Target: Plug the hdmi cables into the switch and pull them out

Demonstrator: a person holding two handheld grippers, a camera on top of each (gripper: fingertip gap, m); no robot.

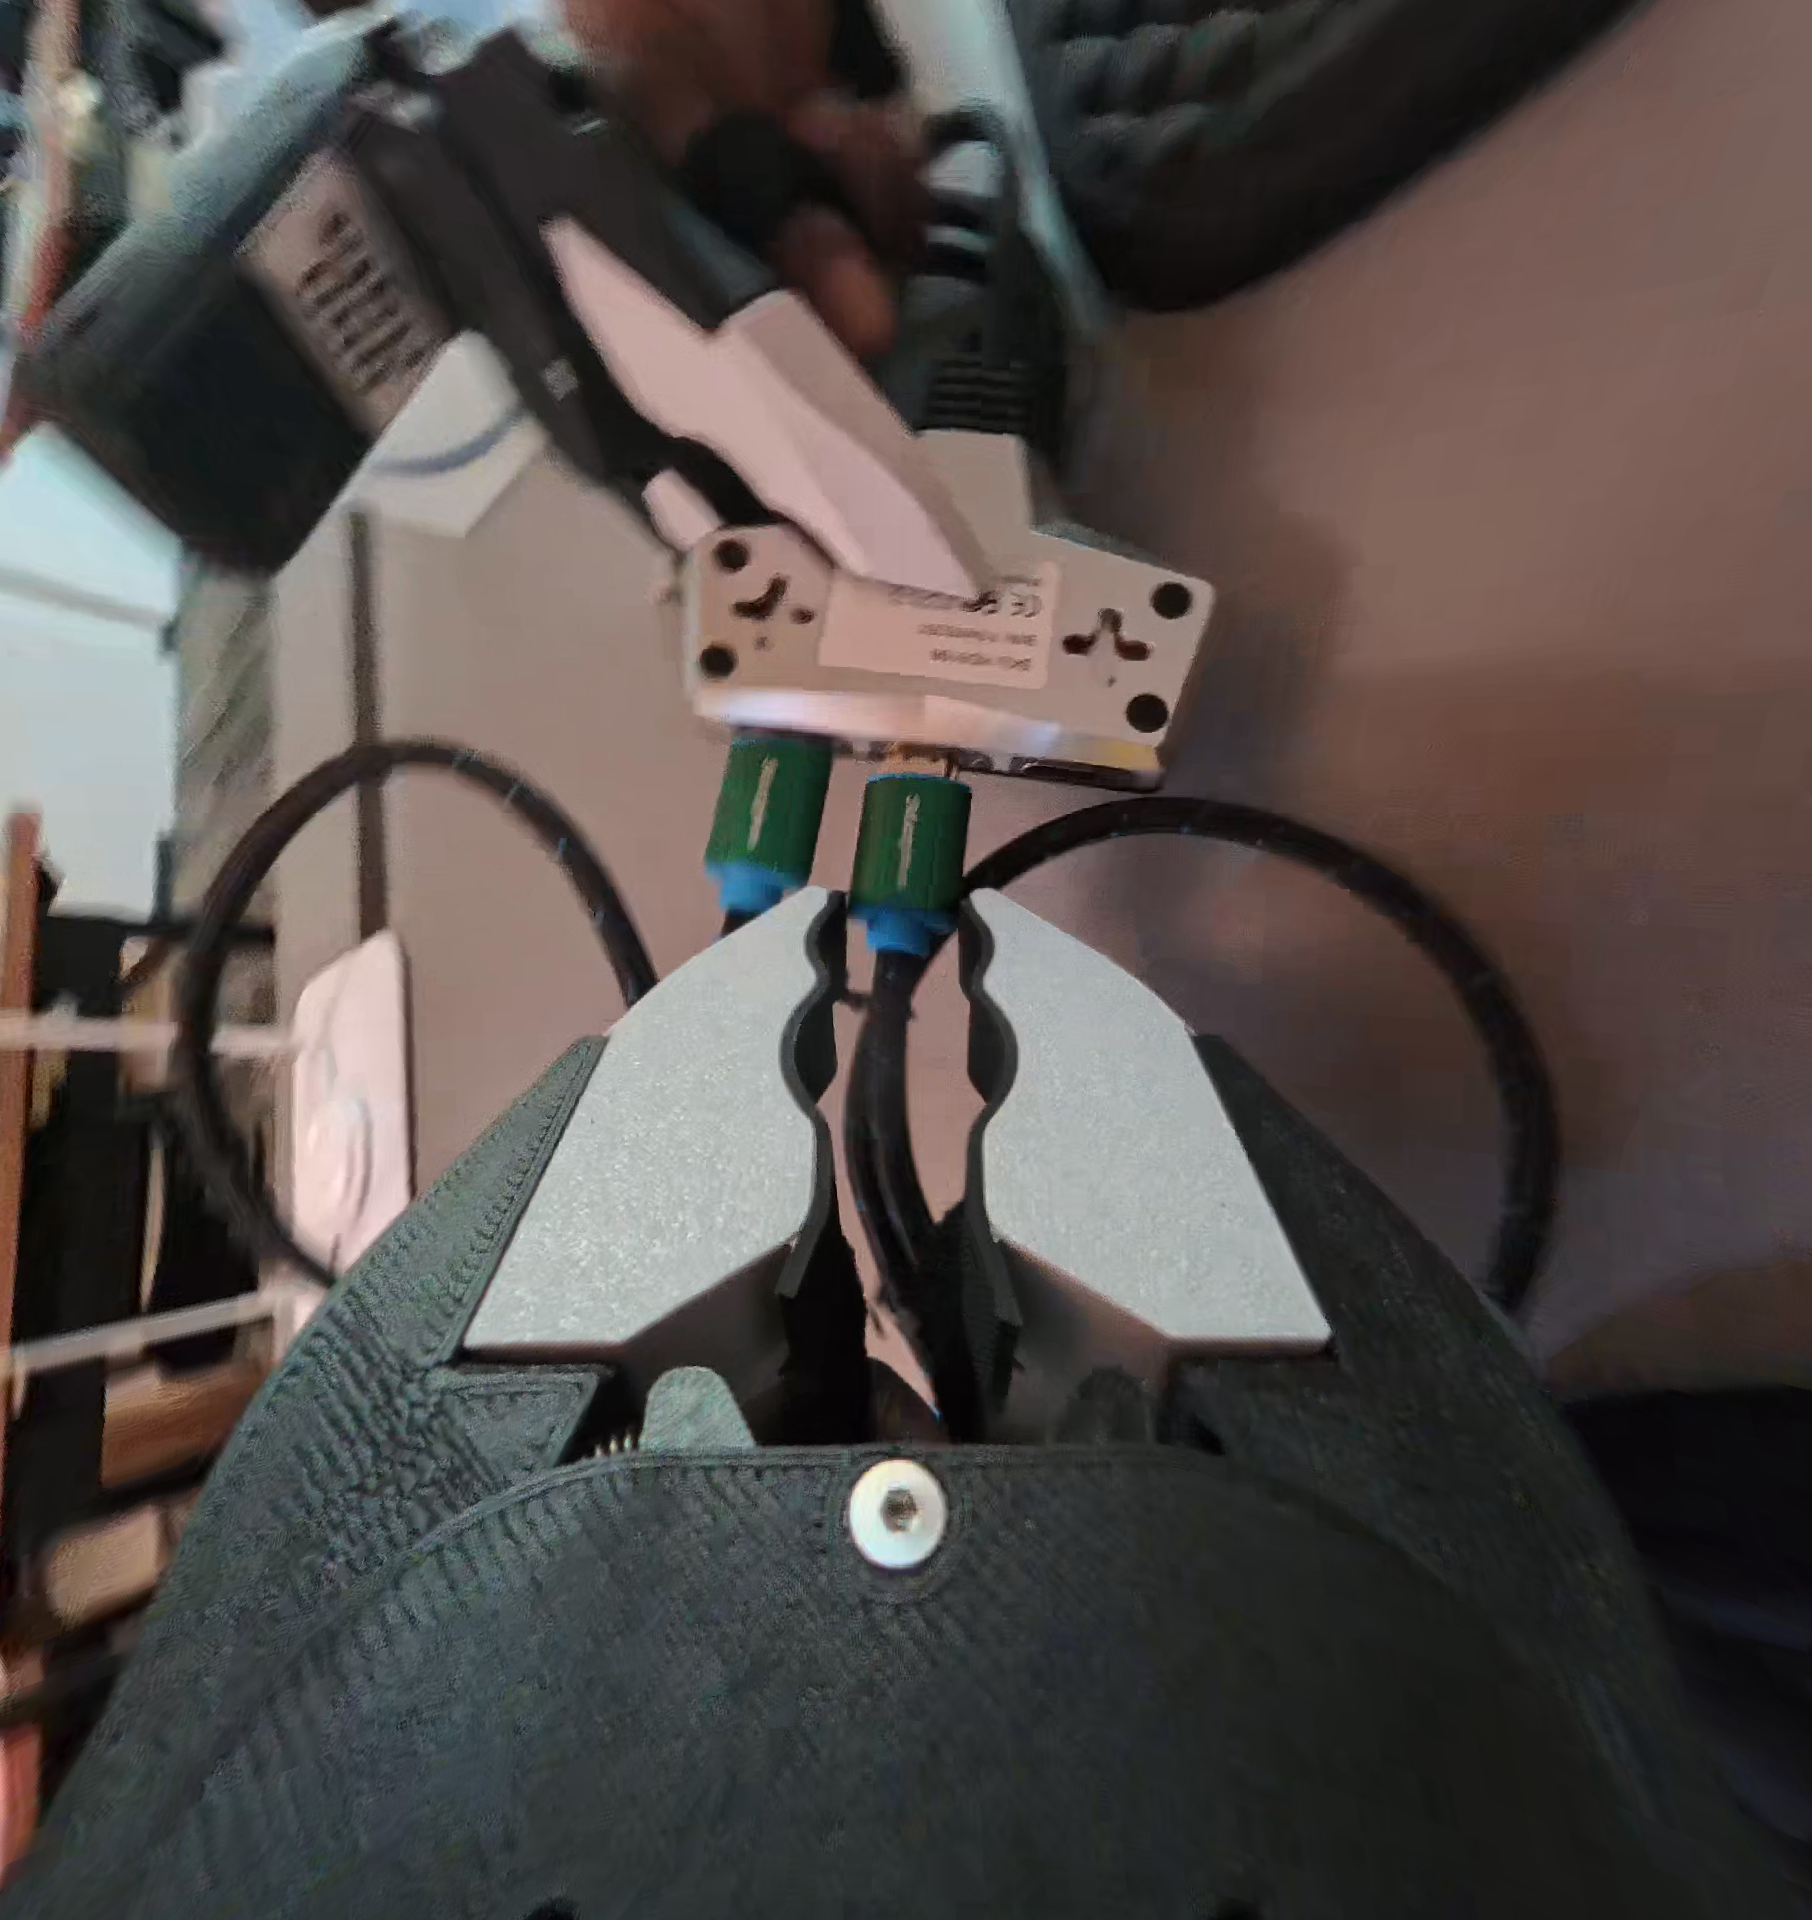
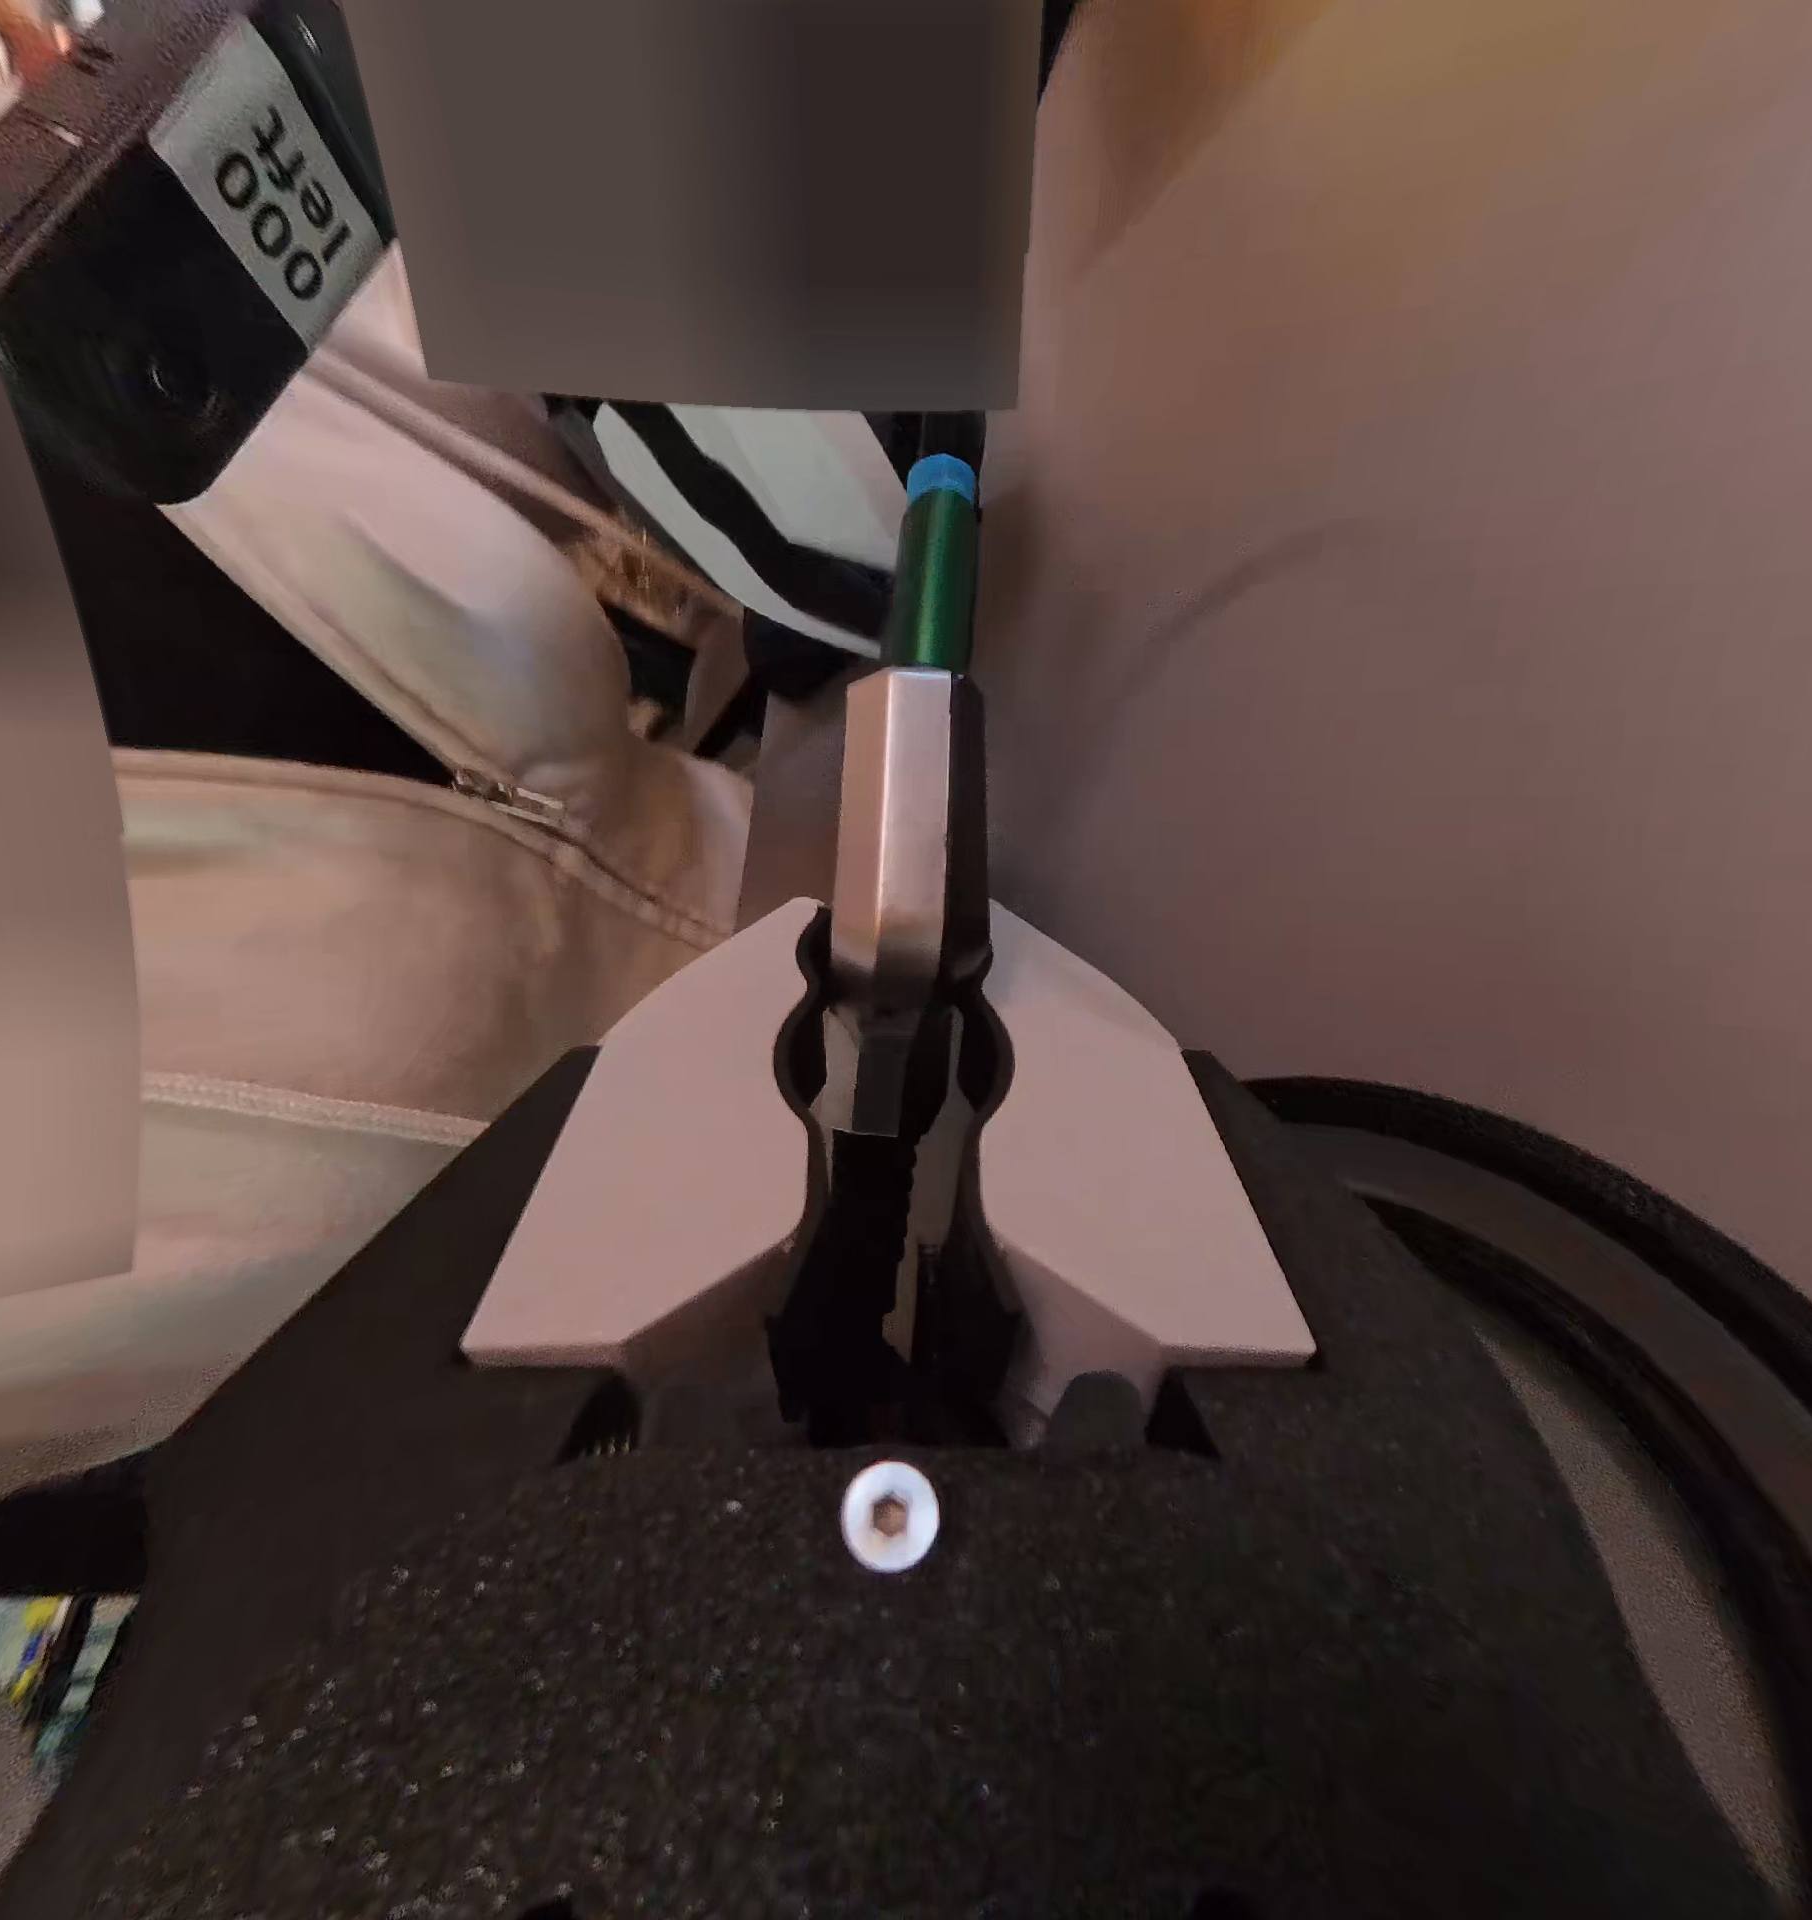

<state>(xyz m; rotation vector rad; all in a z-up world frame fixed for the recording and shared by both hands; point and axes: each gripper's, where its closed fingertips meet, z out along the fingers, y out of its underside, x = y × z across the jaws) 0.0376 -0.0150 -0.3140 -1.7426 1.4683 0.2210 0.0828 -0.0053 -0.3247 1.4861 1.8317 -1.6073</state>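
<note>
Standing a little apart, the fingers of the left gripper (image 1: pixel 897 914) straddle a black cable (image 1: pixel 886 1049) just behind its green plug (image 1: pixel 907 836); the jaws are parted and whether either pad touches the cable cannot be told. That plug has a ribbed green body with a blue collar at the cable end, and its metal tip sits at the switch's port edge, with a sliver of connector showing. A second green plug (image 1: pixel 772 821), just beside it to the left, is pushed in flush.

The switch (image 1: pixel 943 649) is a flat silver box with a white sticker, keyhole slots and dark screw holes on the face turned to the left wrist camera. The right gripper (image 2: pixel 897 940) is clamped on it, the jaws closed across its thin sides, and in the right wrist view it stands edge-on (image 2: pixel 897 800) with a plug rising past its far end. From the left wrist view that gripper (image 1: pixel 969 561) comes in from the upper left, blurred.

Both cables arc outward in wide black loops, one to each side (image 1: pixel 1401 935). Behind lies a plain pale surface (image 1: pixel 1504 623), open to the right; shelving (image 1: pixel 8 1143) crowds the left edge.
</note>
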